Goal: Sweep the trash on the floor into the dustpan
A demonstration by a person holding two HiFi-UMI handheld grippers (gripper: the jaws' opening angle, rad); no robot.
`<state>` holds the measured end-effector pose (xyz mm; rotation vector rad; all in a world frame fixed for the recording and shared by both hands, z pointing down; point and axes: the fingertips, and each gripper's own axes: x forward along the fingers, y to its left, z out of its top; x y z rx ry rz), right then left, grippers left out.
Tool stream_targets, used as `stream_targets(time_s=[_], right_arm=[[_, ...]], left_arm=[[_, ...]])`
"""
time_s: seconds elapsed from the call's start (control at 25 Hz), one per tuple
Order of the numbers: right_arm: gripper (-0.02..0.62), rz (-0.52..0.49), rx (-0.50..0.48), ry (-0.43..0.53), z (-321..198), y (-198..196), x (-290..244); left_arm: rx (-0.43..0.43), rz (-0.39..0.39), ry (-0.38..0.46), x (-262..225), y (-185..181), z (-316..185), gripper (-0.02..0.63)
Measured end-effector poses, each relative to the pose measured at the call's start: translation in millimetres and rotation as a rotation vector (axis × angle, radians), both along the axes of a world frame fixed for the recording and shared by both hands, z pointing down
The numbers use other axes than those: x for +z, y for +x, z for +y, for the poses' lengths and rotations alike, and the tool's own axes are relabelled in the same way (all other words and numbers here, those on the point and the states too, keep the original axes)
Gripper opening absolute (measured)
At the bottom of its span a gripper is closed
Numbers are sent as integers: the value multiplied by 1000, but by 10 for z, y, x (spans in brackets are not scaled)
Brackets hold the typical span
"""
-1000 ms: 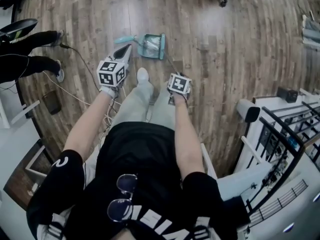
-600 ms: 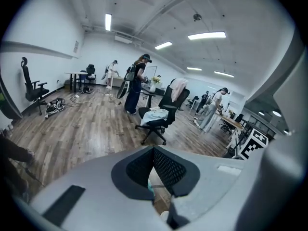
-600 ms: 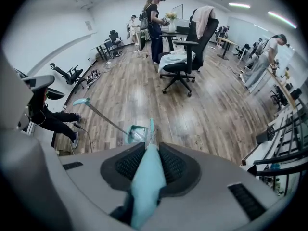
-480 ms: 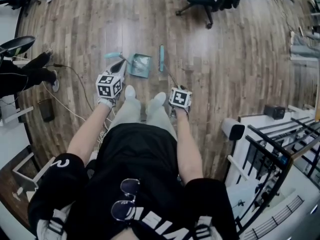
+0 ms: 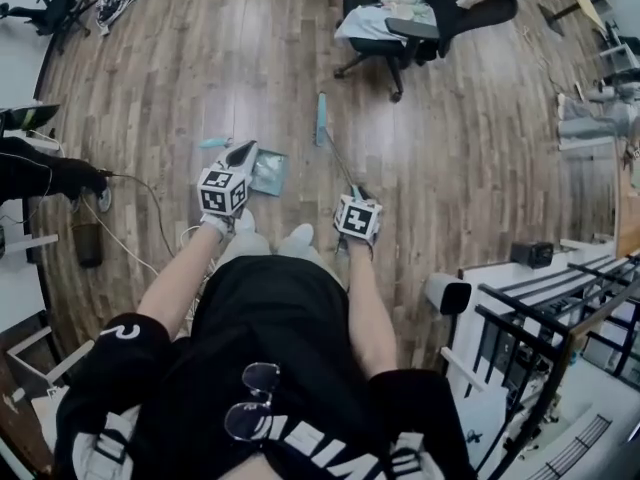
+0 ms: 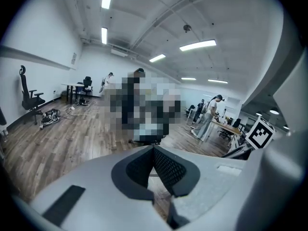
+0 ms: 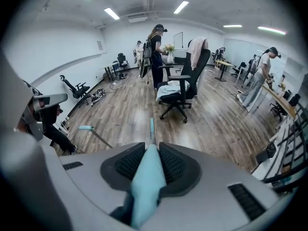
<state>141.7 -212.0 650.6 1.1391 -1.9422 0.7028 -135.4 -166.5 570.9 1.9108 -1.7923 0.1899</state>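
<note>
The teal dustpan (image 5: 268,171) is just ahead of my white shoes, and its long handle ends in a teal tip (image 5: 212,142) (image 7: 86,128). My left gripper (image 5: 243,152) (image 6: 154,149) has its jaws shut, with the thin handle rod crossing between the pads. The broom's teal head (image 5: 321,118) (image 7: 151,126) lies on the wooden floor farther out. Its stick (image 5: 340,158) runs back to my right gripper (image 5: 353,192) (image 7: 151,150), which is shut on the teal grip (image 7: 147,177). I can make out no trash on the floor.
A black office chair (image 5: 400,23) (image 7: 180,93) draped with cloth stands beyond the broom. Cables (image 5: 140,193) and a seated person's legs (image 5: 50,173) are at the left. A white and black rack (image 5: 540,308) fills the right. People stand farther back (image 7: 156,57).
The head view has pulled back, so more floor and the chair show. The dustpan has come closer to my feet with the left gripper. Both grippers kept their hold.
</note>
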Motion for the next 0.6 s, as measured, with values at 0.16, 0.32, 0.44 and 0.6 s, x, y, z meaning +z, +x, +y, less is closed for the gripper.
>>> stream_targets(time_s=[0.16,0.32,0.44,0.6], right_arm=[[84,-26,0,38,-105,10,-142],[84,-39,6,29,-162,40,-176],[84,-37,11,23,-173,92,-179],[84,-60,15,21,-212,109,-207]], left_arm=[[34,-30,12,-80,115,-30,-2],[49,-42,10,-113,173,-74,-2],[66,-51,8,-129,239,-100,-2],[75,-55,11,-167,277,-145,-2]])
